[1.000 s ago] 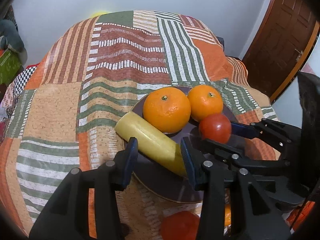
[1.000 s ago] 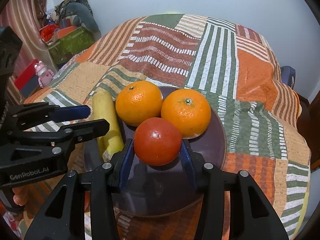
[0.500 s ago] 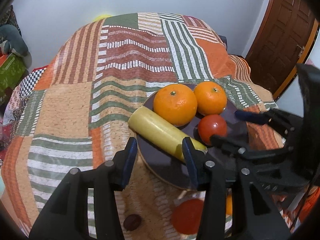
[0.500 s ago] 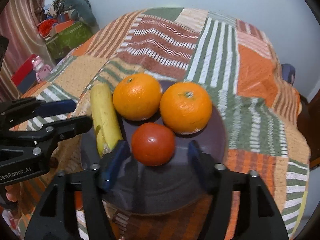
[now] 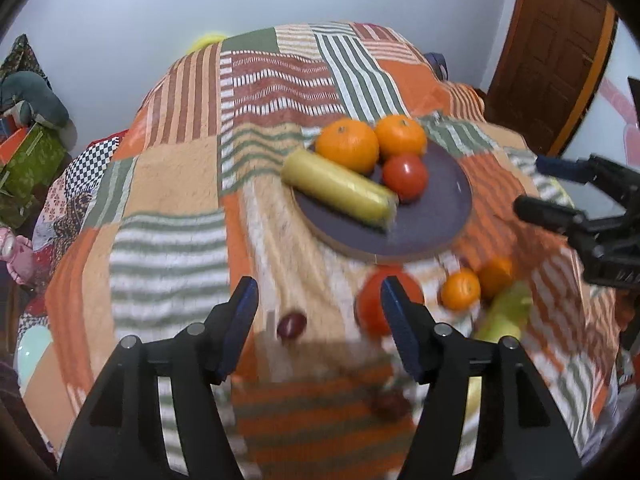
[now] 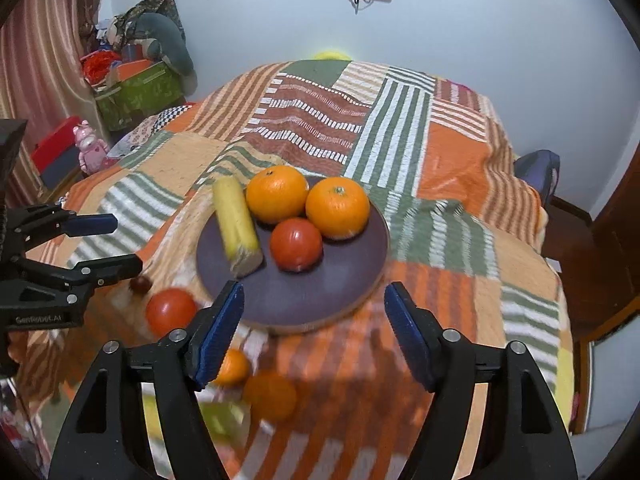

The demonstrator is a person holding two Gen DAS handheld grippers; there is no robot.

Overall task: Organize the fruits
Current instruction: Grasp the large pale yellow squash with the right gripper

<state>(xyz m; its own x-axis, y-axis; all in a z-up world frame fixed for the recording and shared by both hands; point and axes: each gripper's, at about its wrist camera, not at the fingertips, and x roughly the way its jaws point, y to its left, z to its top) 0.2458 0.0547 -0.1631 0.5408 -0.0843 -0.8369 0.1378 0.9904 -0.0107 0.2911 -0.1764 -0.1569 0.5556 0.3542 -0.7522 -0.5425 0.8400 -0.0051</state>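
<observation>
A dark purple plate (image 6: 320,300) (image 5: 440,216) on the patchwork cloth holds two oranges (image 6: 277,193) (image 6: 337,207), a red tomato (image 6: 296,243) (image 5: 405,177) and a yellow banana piece (image 6: 236,230) (image 5: 340,190). On the cloth near the plate lie another tomato (image 6: 170,311) (image 5: 370,308), two small oranges (image 5: 460,290) (image 5: 496,276), a greenish-yellow fruit (image 5: 504,314) and a small dark fruit (image 5: 292,324). My left gripper (image 5: 318,326) is open and empty above the cloth. My right gripper (image 6: 314,330) is open and empty, just in front of the plate.
The cloth-covered bed (image 6: 312,128) drops off at its edges. A green box (image 6: 136,92) and toys stand at the left. A wooden door (image 5: 556,52) is at the right. The other gripper shows at each view's side (image 5: 580,216) (image 6: 60,264).
My right gripper opened and left the tomato on the plate. Both grippers drew back from the plate, bringing the loose fruits on the cloth into view.
</observation>
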